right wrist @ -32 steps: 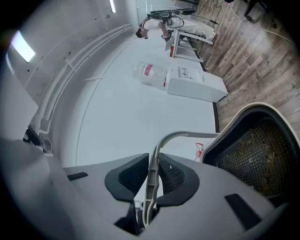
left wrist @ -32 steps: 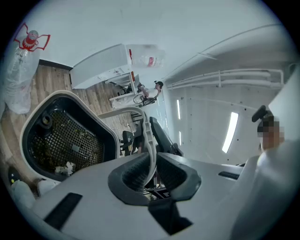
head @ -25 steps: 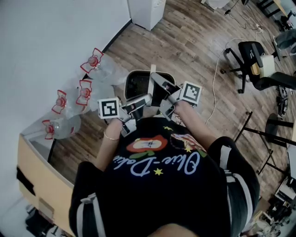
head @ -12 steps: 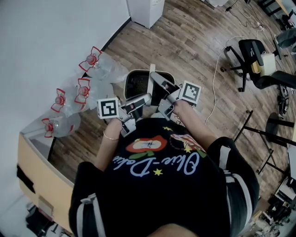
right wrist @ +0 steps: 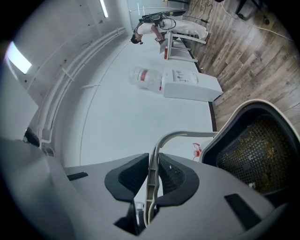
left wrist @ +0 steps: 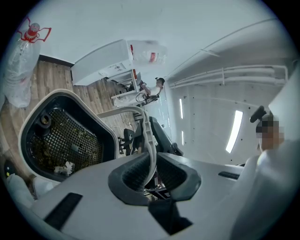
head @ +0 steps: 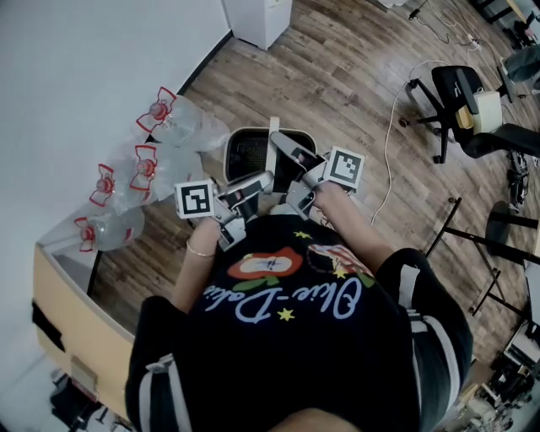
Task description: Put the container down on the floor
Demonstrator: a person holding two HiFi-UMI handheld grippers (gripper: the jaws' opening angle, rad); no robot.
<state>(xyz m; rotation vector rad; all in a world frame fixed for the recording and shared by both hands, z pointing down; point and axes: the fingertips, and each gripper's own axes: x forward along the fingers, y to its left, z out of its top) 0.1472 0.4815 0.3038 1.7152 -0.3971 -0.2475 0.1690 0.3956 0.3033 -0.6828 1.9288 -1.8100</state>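
A dark container (head: 246, 150) with a light rim and a mesh inner basket hangs in front of me over the wooden floor. Its thin white handle (left wrist: 149, 136) runs between the pads of my left gripper (left wrist: 151, 166), which is shut on it. My right gripper (right wrist: 152, 176) is shut on the same handle (right wrist: 151, 187) from the other side. The basket (left wrist: 63, 143) shows bits of debris inside; in the right gripper view the container (right wrist: 255, 150) lies to the right. In the head view the left gripper (head: 263, 180) and right gripper (head: 297, 169) meet above the container's near edge.
Three clear bottles with red caps (head: 156, 114) (head: 142, 164) (head: 97, 229) lie along the white wall at left. A white cabinet (head: 253, 17) stands beyond the container. An office chair (head: 460, 101) and a cable (head: 391, 143) are at right, a tan box (head: 67, 325) at lower left.
Both grippers and the container have shifted slightly up and left in the head view, toward the wall and cabinet. Both grips on the handle are unchanged.
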